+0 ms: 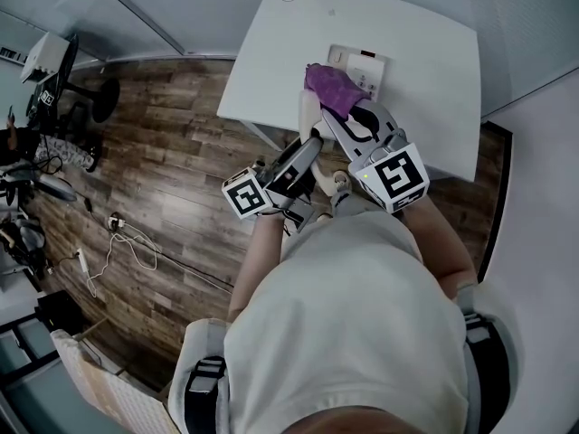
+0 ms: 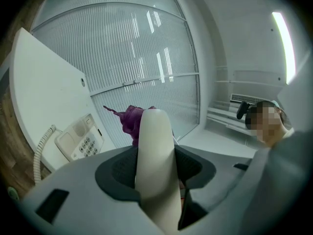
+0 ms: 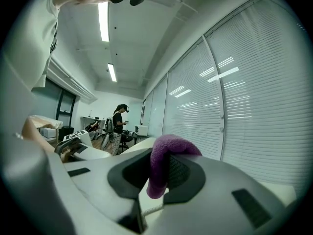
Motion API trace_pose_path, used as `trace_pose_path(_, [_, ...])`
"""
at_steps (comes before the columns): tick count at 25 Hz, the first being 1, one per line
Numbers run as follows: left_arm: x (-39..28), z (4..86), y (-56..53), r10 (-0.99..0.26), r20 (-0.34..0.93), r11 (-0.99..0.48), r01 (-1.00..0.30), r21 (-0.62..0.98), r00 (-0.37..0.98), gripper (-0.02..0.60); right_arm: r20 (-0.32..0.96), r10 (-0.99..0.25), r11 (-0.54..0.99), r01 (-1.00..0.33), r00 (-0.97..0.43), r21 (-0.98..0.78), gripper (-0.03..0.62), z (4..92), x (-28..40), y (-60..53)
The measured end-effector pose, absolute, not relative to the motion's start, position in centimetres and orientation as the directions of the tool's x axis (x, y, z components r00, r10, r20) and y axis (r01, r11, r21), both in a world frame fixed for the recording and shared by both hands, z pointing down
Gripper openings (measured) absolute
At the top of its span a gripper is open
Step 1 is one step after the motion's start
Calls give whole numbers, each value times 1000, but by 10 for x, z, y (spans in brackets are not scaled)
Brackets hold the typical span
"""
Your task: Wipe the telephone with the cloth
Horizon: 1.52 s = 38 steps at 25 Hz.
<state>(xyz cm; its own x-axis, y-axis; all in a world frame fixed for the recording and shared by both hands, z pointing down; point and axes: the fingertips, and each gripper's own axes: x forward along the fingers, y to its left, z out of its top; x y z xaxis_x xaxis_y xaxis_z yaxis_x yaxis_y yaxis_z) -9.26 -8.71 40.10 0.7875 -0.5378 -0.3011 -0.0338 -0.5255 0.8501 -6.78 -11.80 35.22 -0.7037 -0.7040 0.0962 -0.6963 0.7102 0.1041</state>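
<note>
Desk (image 2: 44,92) keypad (image 2: 85,144) seems illegible; left tool (image 2: 155,173) grips handset (image 2: 155,136), right tool (image 3: 162,177) cloth (image 3: 168,146).

Left gripper (image 1: 308,147), a grey two-jaw unit with a marker cube: jaws clamped on the white plastic telephone handset (image 2: 155,146), which stands lengthwise between them. Right gripper (image 1: 351,120), same type: jaws clamped on a fold of the purple fabric cloth (image 3: 164,155). Both grippers point forward and converge at the tips, with the right tip further forward. Left forearm (image 1: 256,260) and right forearm (image 1: 445,238) extend forward from the torso.
</note>
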Motion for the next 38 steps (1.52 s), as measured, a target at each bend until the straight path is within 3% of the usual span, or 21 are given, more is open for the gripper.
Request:
trace_pose_path(25, [-101,397,-90,-575,-354,-500,26,866,738,224,139,-628,778,-623,-766,79,63,374,-82,-88])
trace_pose_path(38, [-102,392,-90,-579,-372,-502,42,864,726,225,165,-528,848,-529,-833,45,63,388,-96,-67])
